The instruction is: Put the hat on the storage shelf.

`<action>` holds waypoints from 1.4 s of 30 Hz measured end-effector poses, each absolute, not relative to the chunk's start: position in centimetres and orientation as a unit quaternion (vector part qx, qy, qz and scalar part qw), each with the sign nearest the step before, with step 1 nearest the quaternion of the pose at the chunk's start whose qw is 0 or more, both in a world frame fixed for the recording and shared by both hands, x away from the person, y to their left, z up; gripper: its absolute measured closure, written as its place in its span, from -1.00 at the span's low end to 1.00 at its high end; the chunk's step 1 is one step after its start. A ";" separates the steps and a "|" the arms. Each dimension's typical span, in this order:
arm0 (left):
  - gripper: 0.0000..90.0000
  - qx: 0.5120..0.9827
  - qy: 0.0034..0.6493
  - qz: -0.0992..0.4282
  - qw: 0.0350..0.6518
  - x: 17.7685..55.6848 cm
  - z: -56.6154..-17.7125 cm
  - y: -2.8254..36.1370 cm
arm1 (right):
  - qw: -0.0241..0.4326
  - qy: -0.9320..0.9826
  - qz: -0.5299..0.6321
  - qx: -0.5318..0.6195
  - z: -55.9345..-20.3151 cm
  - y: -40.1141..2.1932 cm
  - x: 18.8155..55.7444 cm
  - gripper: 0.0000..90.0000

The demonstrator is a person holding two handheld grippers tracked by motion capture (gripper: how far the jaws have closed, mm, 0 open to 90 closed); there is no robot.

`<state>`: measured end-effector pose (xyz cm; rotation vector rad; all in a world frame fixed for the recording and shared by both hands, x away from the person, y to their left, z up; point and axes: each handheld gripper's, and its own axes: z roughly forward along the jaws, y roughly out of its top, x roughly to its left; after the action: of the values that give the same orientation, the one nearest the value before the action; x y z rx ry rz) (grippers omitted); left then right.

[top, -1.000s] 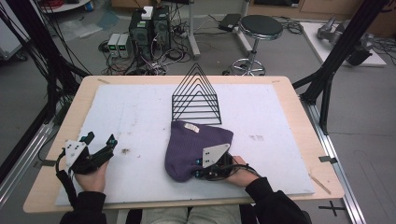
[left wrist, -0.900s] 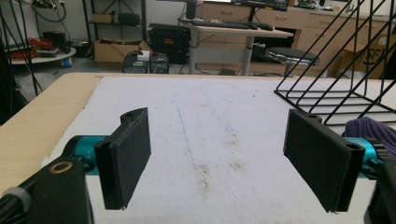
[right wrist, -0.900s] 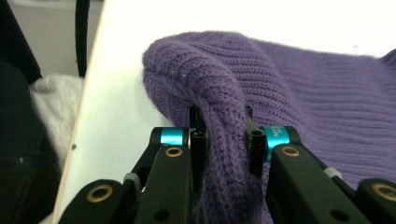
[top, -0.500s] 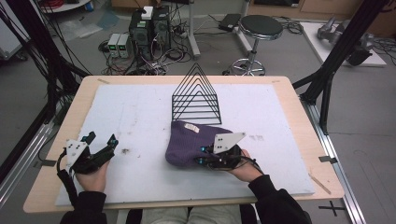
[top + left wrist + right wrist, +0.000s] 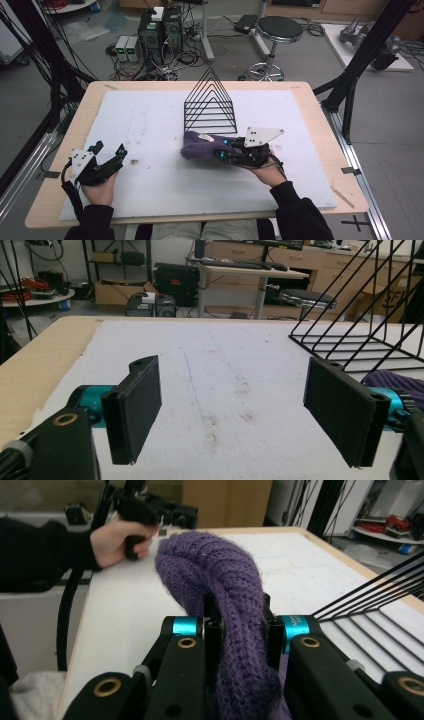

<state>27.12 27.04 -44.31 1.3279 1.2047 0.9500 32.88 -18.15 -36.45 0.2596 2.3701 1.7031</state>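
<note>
One desk [image 5: 310, 107] is counted, and on it one white mat [image 5: 150, 125]. At the middle of the mat one black wire rack [image 5: 210, 102] is seen, built of several triangular frames; their exact number cannot be told. Just in front of the rack one purple knitted cloth [image 5: 200, 146] is counted. Two claws are counted: the right claw [image 5: 224, 150] at the cloth, in front of the rack, and the left claw [image 5: 111, 150] well to the left of the rack. Beyond the rack, on the floor, one round stool [image 5: 280, 29] is counted.
</note>
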 end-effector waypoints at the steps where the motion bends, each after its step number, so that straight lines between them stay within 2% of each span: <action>1: -0.48 0.556 0.505 0.396 0.528 27.1 -44.3 27.0 | 0.105 0.802 0.581 0.090 -36.2 -18.2 33.0 0.74; 12: -0.48 0.562 0.501 0.387 0.533 27.4 -44.3 27.0 | 0.112 0.772 0.618 0.101 -33.0 -19.4 34.0 0.73; 15: -0.50 0.575 0.490 0.364 0.545 27.7 -44.1 26.9 | 0.112 0.765 0.626 0.106 -32.3 -19.8 34.3 0.73; 21: -0.50 0.591 0.451 0.363 0.562 27.9 -43.6 26.0 | 0.119 0.757 0.634 0.100 -30.8 -20.0 34.8 0.73; 27: -0.51 0.601 0.429 0.333 0.586 28.1 -42.9 25.6 | 0.120 0.750 0.644 0.096 -29.7 -20.0 35.0 0.73; 34: -0.50 0.633 0.355 0.275 0.630 28.9 -40.7 24.8 | 0.114 0.738 0.658 0.091 -27.7 -19.9 35.4 0.72; 42: -0.46 0.668 0.304 0.226 0.641 29.8 -39.5 23.4 | 0.119 0.736 0.660 0.093 -26.2 -19.7 35.4 0.72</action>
<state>29.81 23.37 -39.49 1.5232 0.6933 0.5159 35.38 -19.70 -26.18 0.2709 2.1537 1.9291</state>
